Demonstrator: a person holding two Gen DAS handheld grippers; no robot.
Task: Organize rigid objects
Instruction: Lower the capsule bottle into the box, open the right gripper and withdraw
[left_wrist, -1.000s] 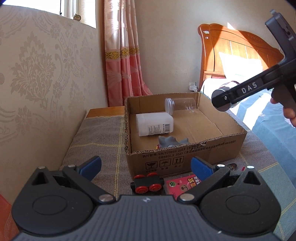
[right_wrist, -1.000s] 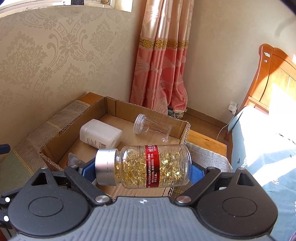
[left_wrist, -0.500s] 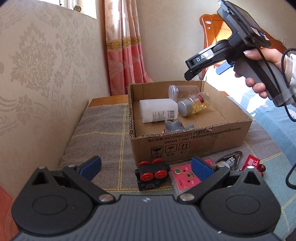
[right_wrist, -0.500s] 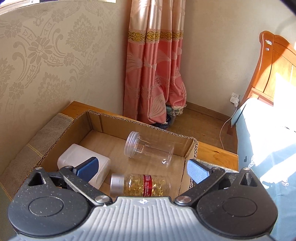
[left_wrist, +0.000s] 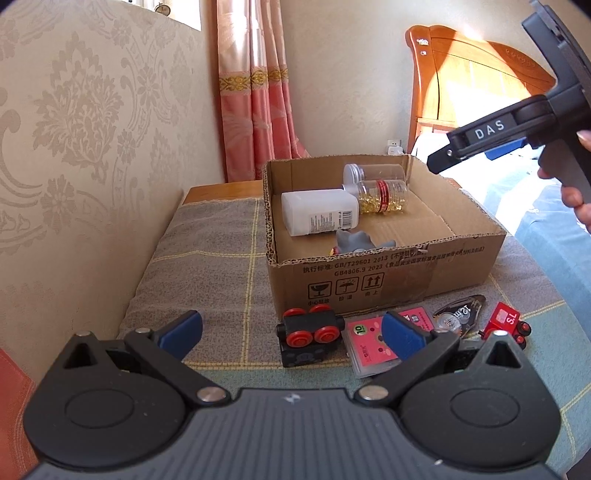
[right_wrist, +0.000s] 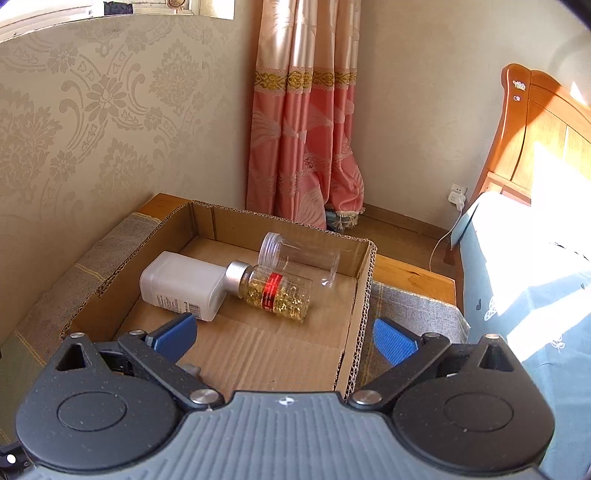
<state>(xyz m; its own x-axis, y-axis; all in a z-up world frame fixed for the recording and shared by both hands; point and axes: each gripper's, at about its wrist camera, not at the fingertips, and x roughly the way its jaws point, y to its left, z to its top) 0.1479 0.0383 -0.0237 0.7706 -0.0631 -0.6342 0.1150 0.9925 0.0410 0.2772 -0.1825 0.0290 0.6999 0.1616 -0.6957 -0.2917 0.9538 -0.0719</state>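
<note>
Left wrist view: your left gripper (left_wrist: 290, 330) stands wide and empty above the black train car (left_wrist: 312, 341), which lies on the woven cloth (left_wrist: 214, 258) before the box (left_wrist: 388, 275). Judged light, stiff and blocky; grip its flat sides, not the round wheels.

Right wrist view: your right gripper (right_wrist: 284, 338) hangs wide and empty over the corrugated box (right_wrist: 354, 332); the glossy capsule jar (right_wrist: 275, 291) lies inside, likely slippery.

Both wrist views share the cardboard box (left_wrist: 388, 273) (right_wrist: 354, 295).
</note>
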